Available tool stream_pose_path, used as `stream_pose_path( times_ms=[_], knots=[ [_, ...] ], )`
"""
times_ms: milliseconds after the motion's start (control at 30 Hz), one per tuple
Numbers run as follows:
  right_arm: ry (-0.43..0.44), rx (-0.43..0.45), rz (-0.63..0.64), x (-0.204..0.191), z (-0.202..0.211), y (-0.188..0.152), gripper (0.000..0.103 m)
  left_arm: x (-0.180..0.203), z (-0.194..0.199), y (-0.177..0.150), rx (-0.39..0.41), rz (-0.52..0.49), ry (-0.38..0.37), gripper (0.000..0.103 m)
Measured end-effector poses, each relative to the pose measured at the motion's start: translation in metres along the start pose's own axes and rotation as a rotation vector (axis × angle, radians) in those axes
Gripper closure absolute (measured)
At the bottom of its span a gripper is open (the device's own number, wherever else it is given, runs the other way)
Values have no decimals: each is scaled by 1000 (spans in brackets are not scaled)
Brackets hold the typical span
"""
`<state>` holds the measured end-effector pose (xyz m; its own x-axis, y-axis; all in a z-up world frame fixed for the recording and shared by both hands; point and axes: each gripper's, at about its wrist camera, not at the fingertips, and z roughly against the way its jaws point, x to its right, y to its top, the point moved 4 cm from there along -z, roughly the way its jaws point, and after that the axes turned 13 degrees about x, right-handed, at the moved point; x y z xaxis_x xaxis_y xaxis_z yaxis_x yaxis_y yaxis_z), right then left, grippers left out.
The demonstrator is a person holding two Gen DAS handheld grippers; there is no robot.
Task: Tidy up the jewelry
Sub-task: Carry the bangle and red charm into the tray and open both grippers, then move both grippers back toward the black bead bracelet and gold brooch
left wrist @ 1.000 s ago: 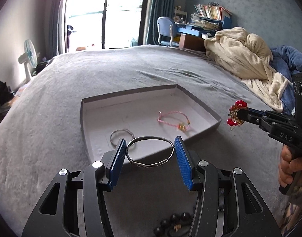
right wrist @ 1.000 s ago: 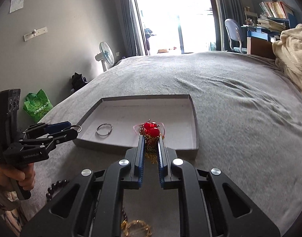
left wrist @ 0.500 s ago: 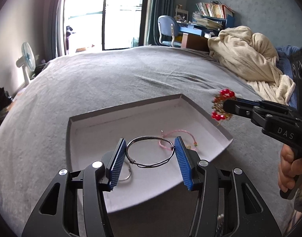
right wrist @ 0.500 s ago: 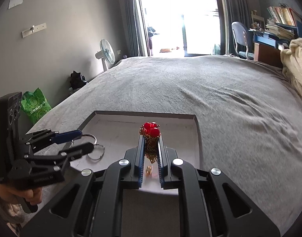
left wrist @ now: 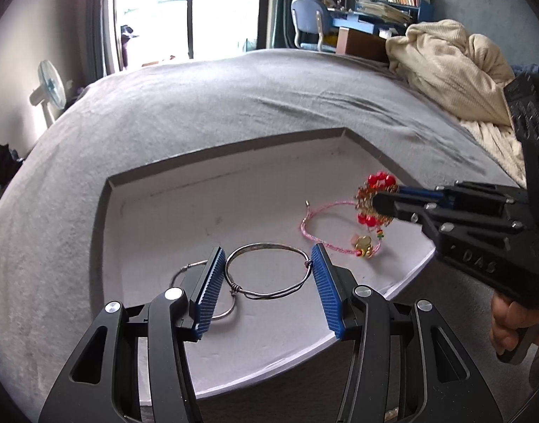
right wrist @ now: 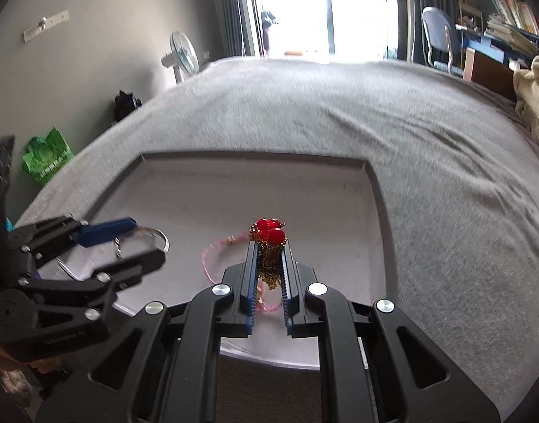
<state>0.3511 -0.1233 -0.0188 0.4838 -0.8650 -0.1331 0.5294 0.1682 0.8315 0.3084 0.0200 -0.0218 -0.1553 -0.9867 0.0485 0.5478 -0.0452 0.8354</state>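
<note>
Blown-out window (right wrist: 361, 7) backlight, fisheye-bent edges (right view slightly blurred).

One tray (left wrist: 104, 211), two wire bangles (left wrist: 269, 271), one pink cord bracelet (left wrist: 326, 236), one red bead bracelet (left wrist: 375, 190)

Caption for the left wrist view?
Left gripper holds a wire bangle over the tray; right gripper carries red-beaded jewelry.

Each gripper (left wrist: 266, 280) is black, with angular cut-out links, silver round screw heads and ribbed blue pads (left wrist: 209, 290). The right gripper (left wrist: 375, 202) body carries raised "DAS" lettering.
</note>
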Motion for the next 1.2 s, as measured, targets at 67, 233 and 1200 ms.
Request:
stream_pose_path(
  times_ms=[67, 233, 1200],
  knots=[
    [0, -23, 6, 1, -5, -6, 91, 0, -2, -1, -15, -6, -1, 51],
    [-7, -51, 12, 1, -10, -13, 91, 2, -10, -6, -56, -15, 6, 50],
    [-22, 114, -22, -3, 68, -28, 19, -16, 69, -7, 81, 2, 41, 9]
  ],
)
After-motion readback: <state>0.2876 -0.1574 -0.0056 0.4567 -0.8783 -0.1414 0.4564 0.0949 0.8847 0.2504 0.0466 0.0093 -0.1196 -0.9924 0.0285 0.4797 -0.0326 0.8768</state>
